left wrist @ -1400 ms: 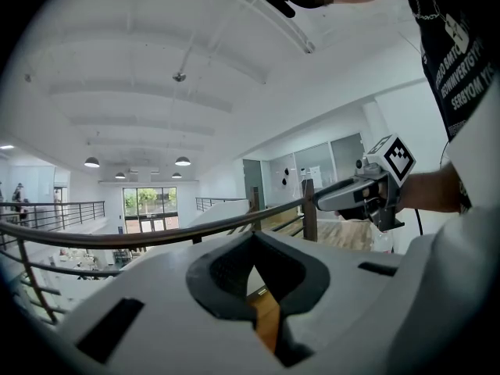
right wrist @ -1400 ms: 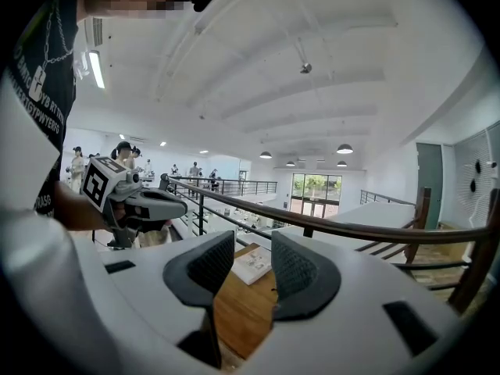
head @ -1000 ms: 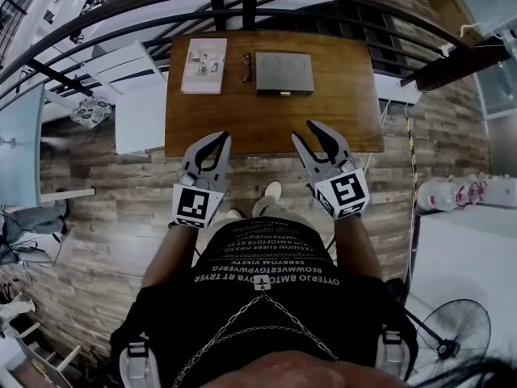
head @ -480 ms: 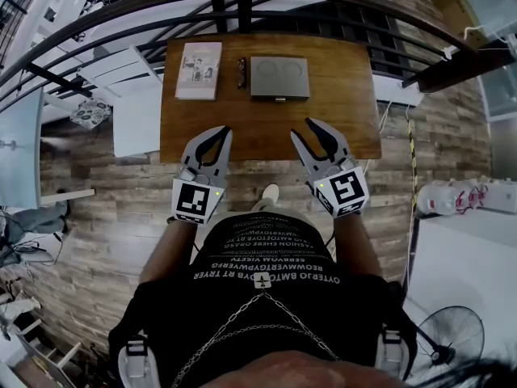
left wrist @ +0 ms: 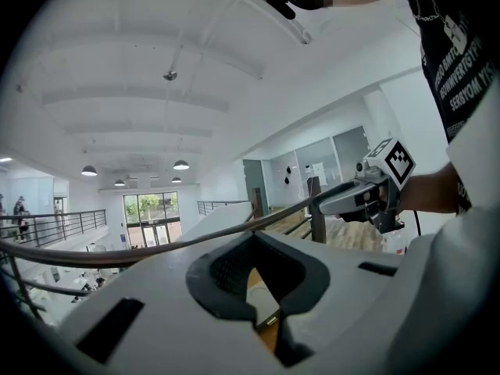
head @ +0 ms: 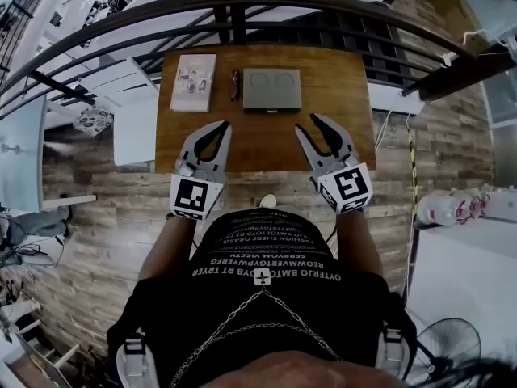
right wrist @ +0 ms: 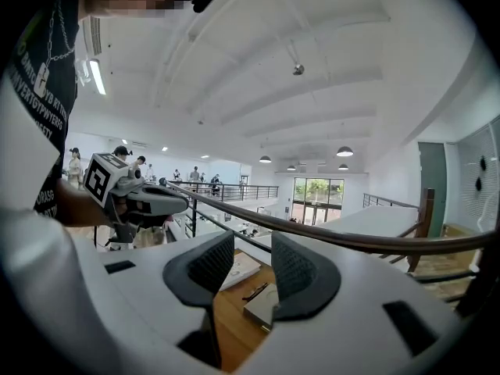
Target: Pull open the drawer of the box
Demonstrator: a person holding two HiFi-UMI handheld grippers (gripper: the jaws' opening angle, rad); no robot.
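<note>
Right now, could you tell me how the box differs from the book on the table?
The box is plain grey and nearly square; the book is pale, printed and narrower. The box sits mid-table, the book further left. Both lie flat on the table.

Wooden table (head: 266, 132): one.
On table, far side: one grey box (head: 272, 88); one booklet (head: 193, 82), at far left; one pair of glasses (head: 235, 85), between booklet and box.
Grippers: two, left gripper (head: 220, 129) and right gripper (head: 309, 128), both over near edge of table.
Person: one near, in black shirt (head: 262, 281).
Fan (head: 451, 344): one, on floor at near right.
Hanging lamps (left wrist: 181, 165) far in hall: four.
People far behind railing (right wrist: 234, 203): several, too small for exact count.
</note>
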